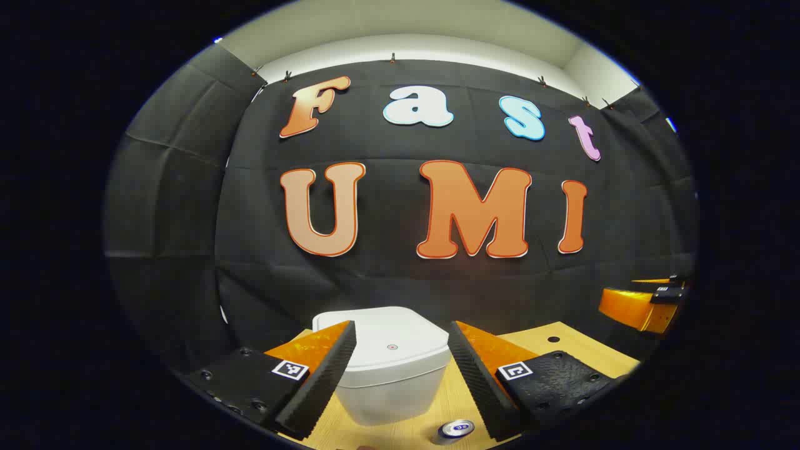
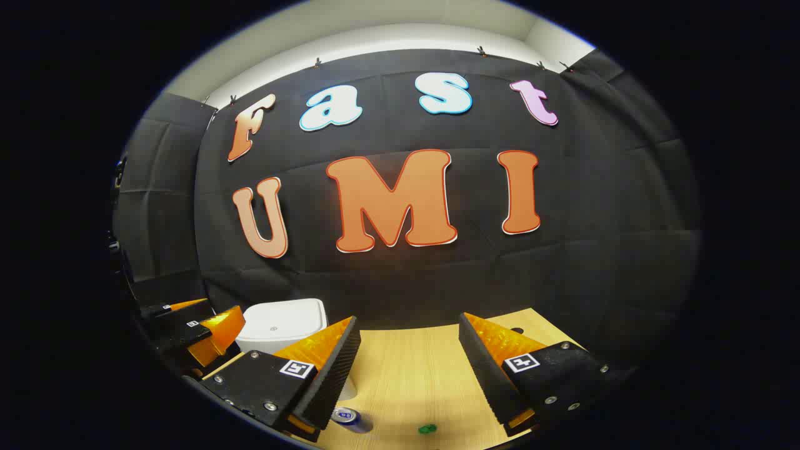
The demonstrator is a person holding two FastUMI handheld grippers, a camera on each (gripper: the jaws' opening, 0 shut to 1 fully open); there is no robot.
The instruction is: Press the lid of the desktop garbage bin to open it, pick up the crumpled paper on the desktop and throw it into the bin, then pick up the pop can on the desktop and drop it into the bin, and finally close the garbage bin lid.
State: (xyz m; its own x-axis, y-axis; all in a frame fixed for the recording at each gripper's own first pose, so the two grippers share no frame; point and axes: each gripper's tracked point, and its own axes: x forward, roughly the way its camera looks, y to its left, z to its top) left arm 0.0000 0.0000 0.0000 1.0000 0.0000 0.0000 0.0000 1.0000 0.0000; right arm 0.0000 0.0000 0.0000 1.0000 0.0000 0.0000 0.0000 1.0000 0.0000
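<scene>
Nearest the lens in the left gripper view: the left gripper (image 1: pixel 402 362), jaws spread wide, nothing between them. It hangs above the wooden desktop (image 1: pixel 550 350), aimed at the bin. White garbage bin (image 1: pixel 387 362) sits just beyond the fingertips, lid (image 1: pixel 384 334) down and flat. Pop can (image 1: pixel 456 429) lies on its side on the near desktop, just right of the bin's base.

Right gripper view: right gripper (image 2: pixel 409 359) also wide open and empty, above bare wood. Bin (image 2: pixel 284 328) appears far left; can (image 2: pixel 351 419) near, by the left finger. A small green object (image 2: pixel 427 429) lies on the near desktop; cannot tell what it is. Crumpled paper not identified with certainty.

Judgement: task at its first step, lid press pending.

Risks:
- Open fingers straddle the lid; a descent as posed may miss the press spot.
- An off-centre push may tip or slide the light bin.
- A low pass may nudge the can, which could roll.
</scene>
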